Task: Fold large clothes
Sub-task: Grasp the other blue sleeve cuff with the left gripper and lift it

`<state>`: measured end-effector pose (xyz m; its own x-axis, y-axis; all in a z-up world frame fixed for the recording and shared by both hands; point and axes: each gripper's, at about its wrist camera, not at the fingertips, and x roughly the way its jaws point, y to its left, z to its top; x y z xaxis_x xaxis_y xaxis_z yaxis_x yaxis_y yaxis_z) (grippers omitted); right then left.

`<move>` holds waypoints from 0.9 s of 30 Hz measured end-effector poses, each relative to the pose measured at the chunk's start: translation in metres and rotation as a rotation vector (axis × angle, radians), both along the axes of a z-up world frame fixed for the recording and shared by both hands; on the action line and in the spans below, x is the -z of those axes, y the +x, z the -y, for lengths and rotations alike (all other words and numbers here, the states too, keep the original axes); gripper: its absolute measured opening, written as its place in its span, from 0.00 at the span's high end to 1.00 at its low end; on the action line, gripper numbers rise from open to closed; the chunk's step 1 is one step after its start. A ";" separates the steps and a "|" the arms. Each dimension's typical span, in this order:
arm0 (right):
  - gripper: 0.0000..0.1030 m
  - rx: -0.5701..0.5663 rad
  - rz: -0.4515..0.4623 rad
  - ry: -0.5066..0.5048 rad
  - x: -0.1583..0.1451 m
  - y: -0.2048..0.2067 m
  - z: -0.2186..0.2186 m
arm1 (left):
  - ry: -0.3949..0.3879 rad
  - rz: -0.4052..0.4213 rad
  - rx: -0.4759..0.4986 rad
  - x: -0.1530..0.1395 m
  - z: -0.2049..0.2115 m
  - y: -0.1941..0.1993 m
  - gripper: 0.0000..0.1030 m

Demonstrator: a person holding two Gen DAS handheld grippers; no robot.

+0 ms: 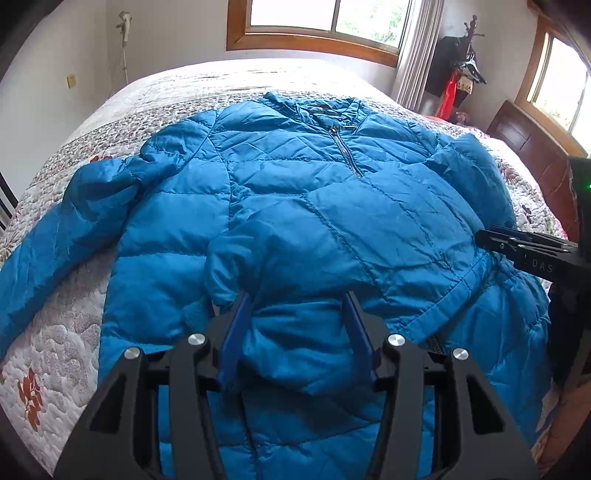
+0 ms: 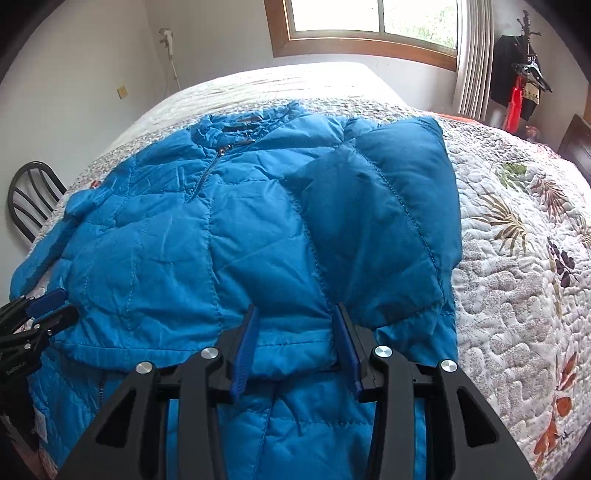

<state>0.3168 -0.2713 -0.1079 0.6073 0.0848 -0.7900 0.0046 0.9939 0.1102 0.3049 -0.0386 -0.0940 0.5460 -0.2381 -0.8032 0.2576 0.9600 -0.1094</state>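
A blue quilted puffer jacket (image 1: 280,192) lies front up on the bed, collar far, zipper partly open; it also shows in the right wrist view (image 2: 177,236). Its right sleeve (image 2: 384,221) is folded across the chest; its left sleeve (image 1: 48,236) is spread out to the left. My left gripper (image 1: 297,306) is open, its jaws straddling a bunched sleeve cuff over the jacket's lower middle. My right gripper (image 2: 295,314) is open over the folded sleeve's lower edge. Each gripper shows at the edge of the other's view (image 1: 524,251) (image 2: 40,314).
The bed has a floral quilt (image 2: 517,258). A dark chair (image 2: 29,199) stands at the bed's left side. A wooden headboard (image 1: 532,147) is at right. A window (image 1: 325,18) and a coat rack (image 1: 469,62) are at the far wall.
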 end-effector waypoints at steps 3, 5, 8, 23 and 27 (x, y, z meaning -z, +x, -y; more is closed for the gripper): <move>0.51 0.015 0.045 0.023 -0.017 -0.018 0.010 | -0.041 0.025 -0.043 -0.019 -0.023 -0.012 0.30; 0.43 0.069 0.070 0.010 -0.026 -0.031 0.024 | -0.038 0.070 -0.108 -0.030 -0.048 -0.021 0.22; 0.43 0.174 0.087 -0.028 -0.030 -0.046 0.054 | -0.036 0.079 -0.244 -0.037 -0.102 -0.028 0.21; 0.43 0.502 -0.004 -0.082 0.012 -0.079 0.161 | -0.237 -0.054 -1.002 0.014 -0.376 -0.064 0.23; 0.43 0.528 -0.009 -0.081 0.018 -0.086 0.168 | -0.365 -0.058 -1.057 0.026 -0.409 -0.059 0.24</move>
<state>0.2311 -0.4391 -0.1256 0.5442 -0.2922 -0.7864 0.5074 0.8611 0.0311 0.2459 0.3704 -0.1204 0.5772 0.0967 -0.8109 -0.6829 0.6017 -0.4143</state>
